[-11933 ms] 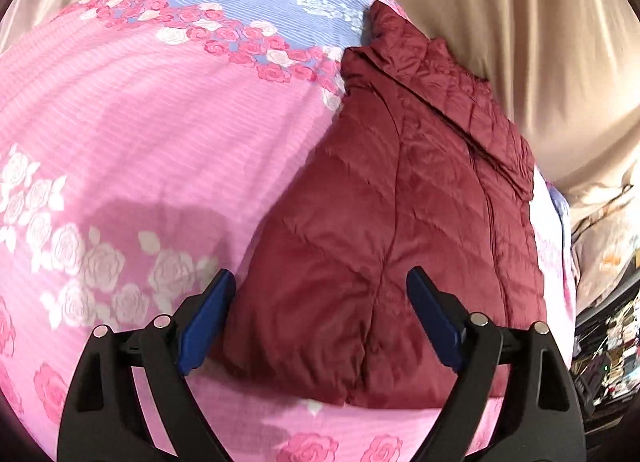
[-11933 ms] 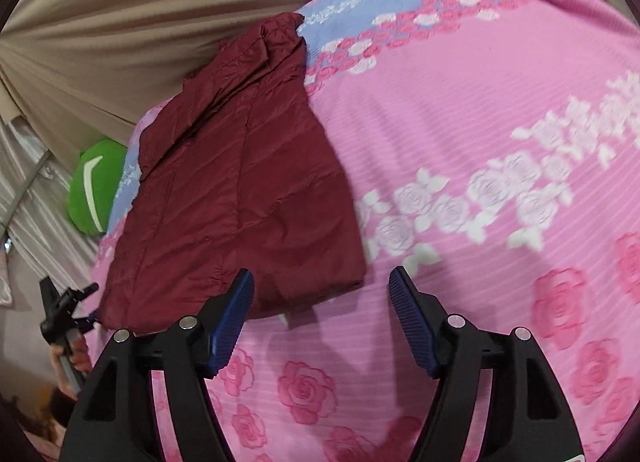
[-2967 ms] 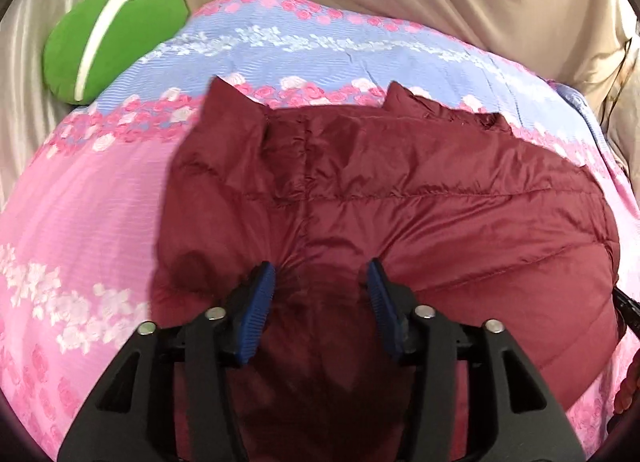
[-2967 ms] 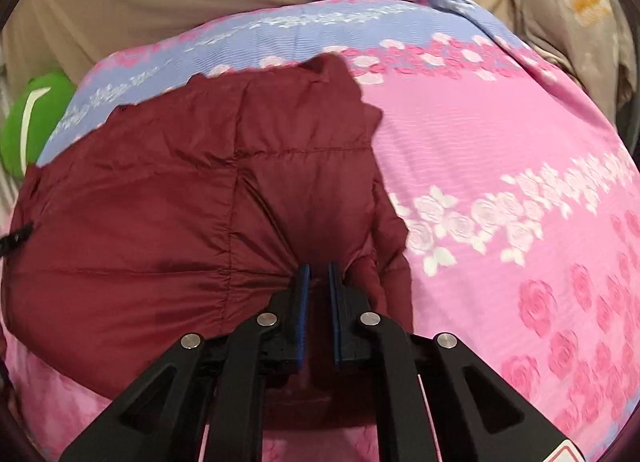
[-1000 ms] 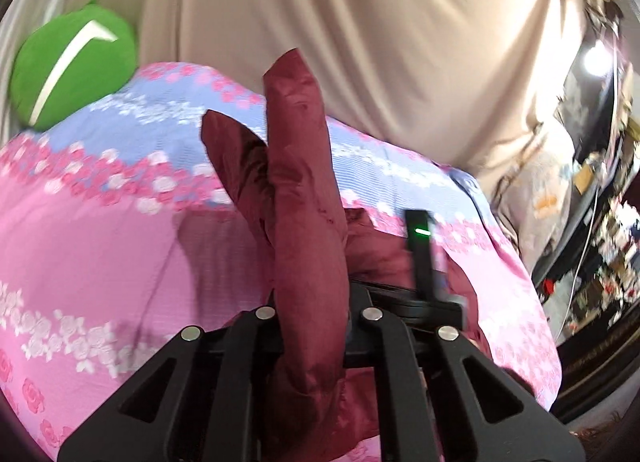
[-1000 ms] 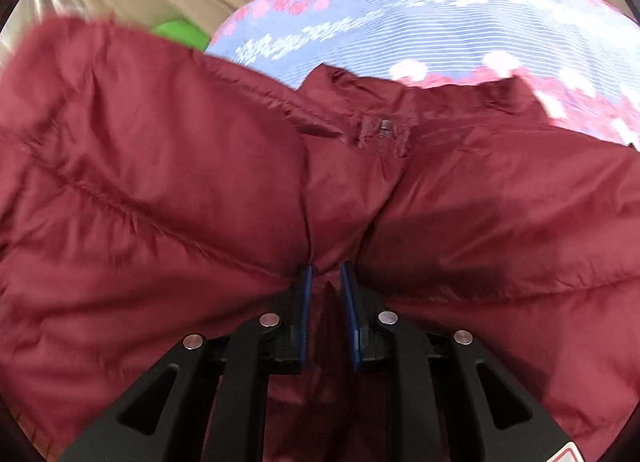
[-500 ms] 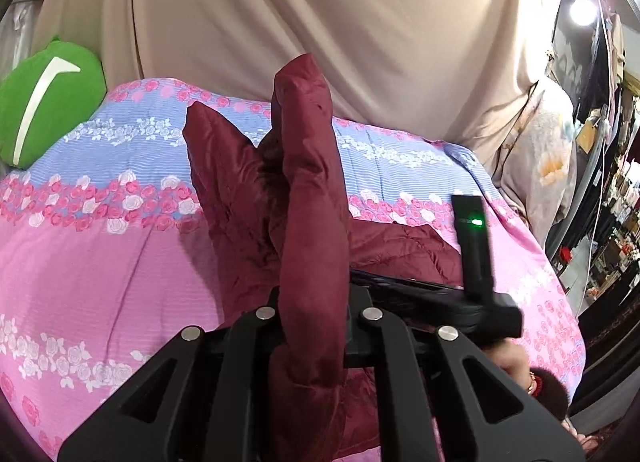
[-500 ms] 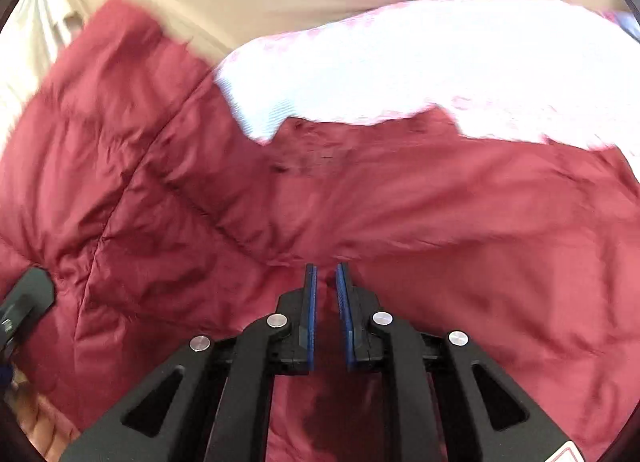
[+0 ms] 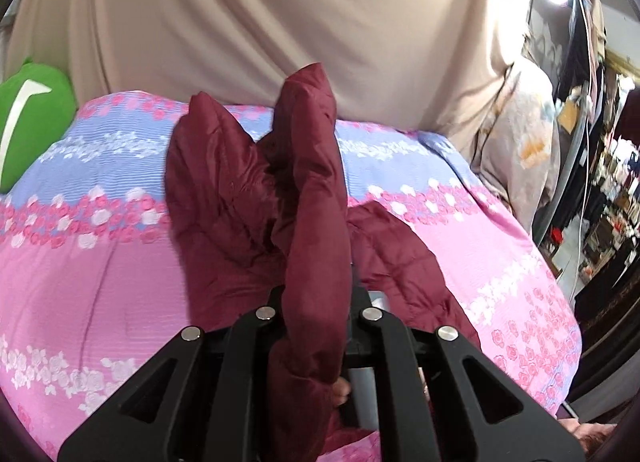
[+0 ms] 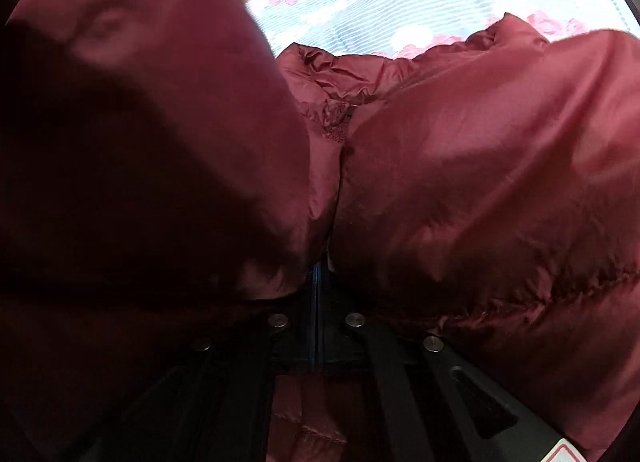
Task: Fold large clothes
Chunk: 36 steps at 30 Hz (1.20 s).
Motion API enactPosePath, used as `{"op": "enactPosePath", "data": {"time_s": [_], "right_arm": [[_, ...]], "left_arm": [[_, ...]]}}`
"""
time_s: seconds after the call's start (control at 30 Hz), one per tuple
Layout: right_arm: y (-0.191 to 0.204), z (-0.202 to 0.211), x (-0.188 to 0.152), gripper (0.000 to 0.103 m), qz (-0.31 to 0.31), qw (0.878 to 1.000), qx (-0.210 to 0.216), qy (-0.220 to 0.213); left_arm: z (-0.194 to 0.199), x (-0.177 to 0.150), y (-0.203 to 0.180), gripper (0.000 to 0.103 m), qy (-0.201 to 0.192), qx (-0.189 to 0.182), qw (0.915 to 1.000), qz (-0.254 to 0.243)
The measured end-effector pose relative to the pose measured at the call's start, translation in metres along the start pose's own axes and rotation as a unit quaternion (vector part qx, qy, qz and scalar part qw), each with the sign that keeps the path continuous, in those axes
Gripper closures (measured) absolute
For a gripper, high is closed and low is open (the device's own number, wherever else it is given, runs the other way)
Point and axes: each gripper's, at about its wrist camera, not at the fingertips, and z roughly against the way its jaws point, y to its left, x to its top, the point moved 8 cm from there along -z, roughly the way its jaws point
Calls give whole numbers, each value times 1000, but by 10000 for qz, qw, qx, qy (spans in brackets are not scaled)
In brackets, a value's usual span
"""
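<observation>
The left gripper (image 9: 316, 302) is clamped on a thick fold of the maroon puffer jacket (image 9: 240, 197); the fold rises from between its black arms toward twelve o'clock and ends in a blunt tip against the beige curtain (image 9: 240, 21); a second peak of the jacket stands just beside it at eleven o'clock; the rest of the garment spreads from the centre toward four o'clock over the pink and blue floral bedspread (image 9: 92, 270). A green cushion (image 9: 32, 117) sits at nine o'clock on the bed's far edge; cluttered shelves (image 9: 608, 189) fill the three o'clock margin.

In the right wrist view the right gripper (image 10: 318, 274) has its blue pads pressed flat together; jacket fabric bulges on both sides of the tips, a dark shaded mass from nine to eleven o'clock and a shinier one from one to four o'clock; a pinched seam runs up from the tips toward twelve o'clock, so the pads grip a thin edge of the cloth; a strip of bedspread shows at one o'clock.
</observation>
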Motion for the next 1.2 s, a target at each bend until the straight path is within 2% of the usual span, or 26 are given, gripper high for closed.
{"op": "enactPosePath", "data": {"time_s": [0.1, 0.2, 0.27, 0.37, 0.43, 0.47, 0.5, 0.57, 0.73, 0.83, 0.9, 0.97, 1.0, 1.03, 1.07, 1.2], "right_arm": [[-3, 5, 0, 103, -143, 9994, 297, 126], [-18, 50, -2, 103, -286, 9995, -133, -60], [-34, 103, -7, 91, -180, 9976, -510, -437], [-63, 165, -28, 90, -335, 9944, -622, -783], [-91, 196, -45, 90, -548, 9892, -869, -1044], [-98, 202, -49, 95, -628, 9877, -906, -1113], [-108, 204, -54, 96, -768, 9874, -801, -1129], [-118, 191, -59, 102, -911, 9881, -709, -1017], [-97, 151, -56, 103, -534, 9944, -555, -730], [-99, 153, -55, 103, -581, 9948, -384, -743], [-114, 175, -61, 103, -875, 9924, -308, -808], [-127, 204, -68, 103, -1097, 9886, -326, -979], [-132, 221, -73, 102, -1224, 9860, -174, -1116], [-135, 235, -76, 98, -1292, 9835, -140, -1257], [-142, 260, -83, 91, -1329, 9791, -232, -1519], [-157, 307, -104, 91, -1420, 9694, -635, -1897]], "left_arm": [[-15, 1, -13, 93, 29, -6, 9999, -134], [-17, 4, -19, 93, 14, -92, 9998, -190], [-19, 5, -21, 93, 21, -24, 9997, -223], [-28, 0, -22, 93, 189, -112, 9996, -181], [-33, -2, -29, 93, 242, -158, 9993, -239], [-35, -3, -34, 93, 252, -184, 9991, -290], [-38, -3, -40, 93, 267, -214, 9988, -339], [-47, -5, -53, 93, 346, -287, 9981, -426], [-74, -12, -89, 93, 636, -467, 9943, -710], [-98, -22, -118, 93, 754, -419, 9904, -1078], [-106, -25, -127, 92, 677, -309, 9900, -1201], [-112, -27, -135, 93, 937, -683, 9886, -965], [-114, -29, -136, 93, 995, -710, 9878, -965], [-117, -32, -137, 93, 1019, -686, 9873, -1009], [-121, -37, -139, 93, 1050, -607, 9865, -1102], [-141, -55, -149, 93, 1291, -589, 9826, -1202]]}}
